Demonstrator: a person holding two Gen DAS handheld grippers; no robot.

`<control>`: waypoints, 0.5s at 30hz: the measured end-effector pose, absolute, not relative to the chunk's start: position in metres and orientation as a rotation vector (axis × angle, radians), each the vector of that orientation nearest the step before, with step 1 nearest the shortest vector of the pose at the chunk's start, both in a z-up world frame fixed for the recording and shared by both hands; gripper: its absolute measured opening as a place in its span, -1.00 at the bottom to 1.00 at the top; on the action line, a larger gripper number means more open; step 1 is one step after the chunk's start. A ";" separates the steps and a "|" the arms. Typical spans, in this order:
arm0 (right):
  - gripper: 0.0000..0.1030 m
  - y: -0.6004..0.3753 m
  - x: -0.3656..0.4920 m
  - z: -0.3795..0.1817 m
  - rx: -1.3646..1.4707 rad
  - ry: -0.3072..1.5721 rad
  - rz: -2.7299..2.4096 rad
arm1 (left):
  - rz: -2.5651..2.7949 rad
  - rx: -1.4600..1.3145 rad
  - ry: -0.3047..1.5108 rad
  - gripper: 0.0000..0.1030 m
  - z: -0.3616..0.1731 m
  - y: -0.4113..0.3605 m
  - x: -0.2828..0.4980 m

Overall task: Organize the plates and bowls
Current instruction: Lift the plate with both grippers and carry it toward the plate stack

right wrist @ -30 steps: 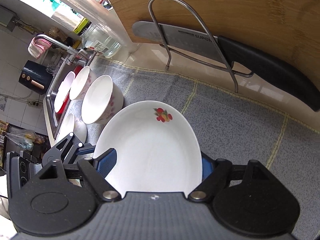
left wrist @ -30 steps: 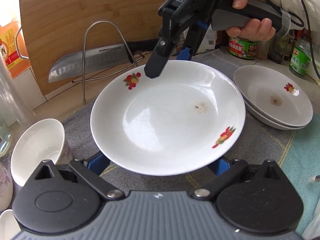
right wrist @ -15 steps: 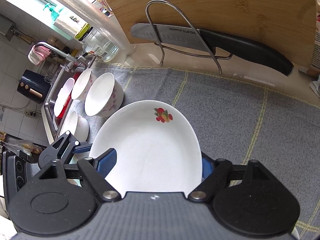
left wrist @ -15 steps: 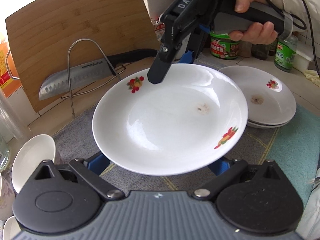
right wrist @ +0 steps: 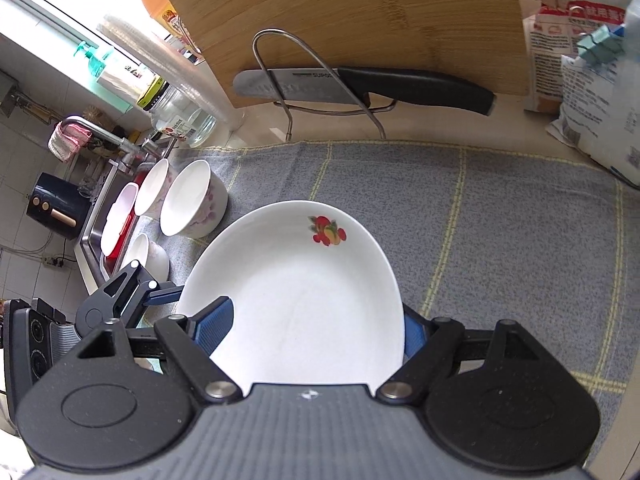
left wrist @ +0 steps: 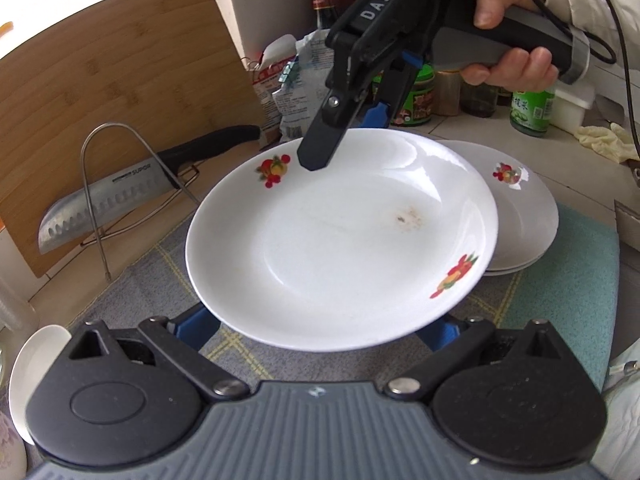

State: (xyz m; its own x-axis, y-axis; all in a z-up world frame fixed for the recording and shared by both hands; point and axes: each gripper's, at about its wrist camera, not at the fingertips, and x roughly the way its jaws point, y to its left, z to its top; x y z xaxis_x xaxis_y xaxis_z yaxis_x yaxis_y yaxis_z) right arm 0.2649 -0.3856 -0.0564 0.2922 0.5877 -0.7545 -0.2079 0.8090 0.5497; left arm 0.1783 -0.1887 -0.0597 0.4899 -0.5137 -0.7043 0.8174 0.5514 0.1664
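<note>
The fruit-printed plate (left wrist: 340, 248) is filling the frame's centre, lifted clear of the grey cloth (right wrist: 480, 208). The right gripper (left wrist: 344, 136) is pinching its far rim; the left gripper (left wrist: 320, 332) is reaching under its near rim, grip unclear. Keeping it level, they should be lowering it squarely onto the stacked plates (left wrist: 524, 224) at right.

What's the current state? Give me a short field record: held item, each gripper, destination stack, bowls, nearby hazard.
held item: white plate with fruit prints, lifted above the grey mat
left gripper: at the plate's near rim, grip hidden
right gripper: shut on the plate's far rim
destination stack: stacked plates, partly behind the held plate
bowls: white bowls beside the sink
hazard: knife on a wire rack
</note>
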 end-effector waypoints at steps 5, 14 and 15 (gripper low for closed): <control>0.70 -0.408 0.248 -0.055 0.415 1.141 0.496 | -0.907 0.554 0.634 0.97 -0.059 -0.207 0.175; 0.70 -0.445 0.214 -0.052 0.472 1.103 0.412 | -0.996 0.586 0.620 0.97 -0.060 -0.236 0.166; 0.70 -0.449 0.210 -0.052 0.478 1.101 0.402 | -1.006 0.589 0.619 0.97 -0.061 -0.240 0.165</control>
State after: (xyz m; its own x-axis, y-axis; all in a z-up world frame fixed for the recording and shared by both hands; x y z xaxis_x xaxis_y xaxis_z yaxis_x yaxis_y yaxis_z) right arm 0.2096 -0.4495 -0.0521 0.4002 0.5324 -0.7459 -0.0732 0.8299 0.5531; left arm 0.1653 -0.2399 -0.0607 0.3983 -0.5809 -0.7099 0.8955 0.4138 0.1638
